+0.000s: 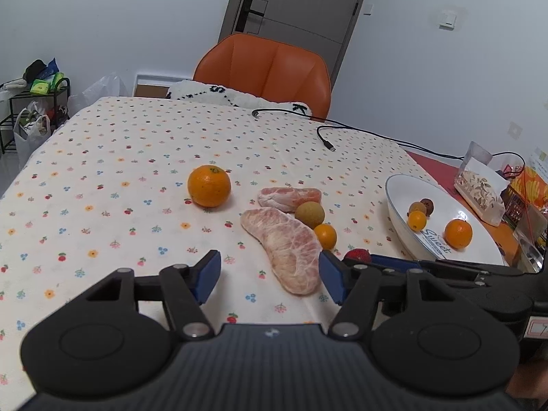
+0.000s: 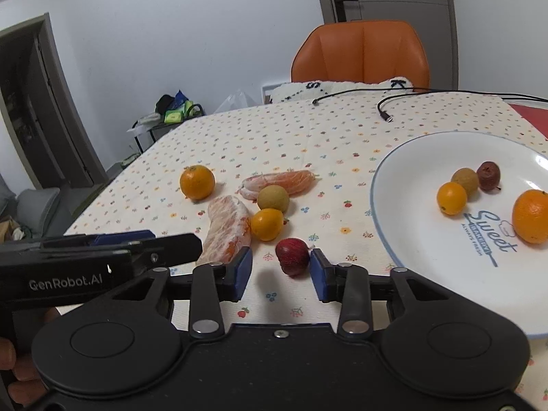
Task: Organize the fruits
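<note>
Two claws are wide open now! The right claw (image 2: 281, 270) straddles the small dark-red round fruit (image 2: 292, 256) on the floral-clothed surface (image 2: 239, 137), near the white ceramic plate (image 2: 394, 239). Light, smooth, likely to roll, so pinch its widest sides. The left claw (image 1: 270, 274) hovers beside the soft peeled pomelo segment (image 1: 286, 251).

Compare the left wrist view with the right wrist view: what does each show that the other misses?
Only the left wrist view shows the patterned tissue pack beyond the plate and the wall switch. Only the right wrist view shows the dark doorway and the small red fruit in full between the open right gripper. Both share the large orange, two peeled segments, and four fruits on the plate.
</note>
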A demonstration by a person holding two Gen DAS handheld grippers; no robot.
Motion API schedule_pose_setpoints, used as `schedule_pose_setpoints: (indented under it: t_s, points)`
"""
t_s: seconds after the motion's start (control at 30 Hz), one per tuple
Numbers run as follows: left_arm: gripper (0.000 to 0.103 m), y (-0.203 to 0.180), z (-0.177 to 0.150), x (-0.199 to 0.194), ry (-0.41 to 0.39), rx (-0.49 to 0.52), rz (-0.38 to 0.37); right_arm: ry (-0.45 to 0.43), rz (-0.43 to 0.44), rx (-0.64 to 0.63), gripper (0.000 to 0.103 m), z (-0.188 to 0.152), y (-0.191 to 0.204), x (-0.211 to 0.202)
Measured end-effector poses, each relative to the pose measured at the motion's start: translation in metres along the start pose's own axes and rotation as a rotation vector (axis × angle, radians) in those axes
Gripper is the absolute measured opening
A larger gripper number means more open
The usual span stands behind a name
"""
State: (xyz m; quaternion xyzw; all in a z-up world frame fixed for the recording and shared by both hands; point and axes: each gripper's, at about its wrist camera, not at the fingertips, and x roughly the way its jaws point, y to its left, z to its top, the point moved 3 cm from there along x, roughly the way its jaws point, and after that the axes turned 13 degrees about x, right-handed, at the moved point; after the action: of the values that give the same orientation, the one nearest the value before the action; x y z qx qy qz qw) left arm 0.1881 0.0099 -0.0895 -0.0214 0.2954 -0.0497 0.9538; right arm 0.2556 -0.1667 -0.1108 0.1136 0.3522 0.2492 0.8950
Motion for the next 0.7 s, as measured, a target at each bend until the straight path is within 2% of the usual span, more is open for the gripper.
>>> schedule_pose_setpoints:
  t_s: [0.13, 0.5, 0.7]
  points:
    - [0.062, -0.001, 0.001, 0.002, 0.002, 0.001, -0.001, -0.014, -0.009, -0.003, 0.022, 0.000, -0.002, 0.001]
    - [0.062, -0.015, 0.005, 0.016, 0.006, 0.014, -0.024, -0.030, 0.018, 0.010, 0.021, -0.002, -0.009, -0.022]
    - [0.062, -0.024, 0.004, 0.028, 0.017, 0.036, 0.013, -0.053, 0.012, 0.021, 0.021, -0.003, -0.016, -0.036]
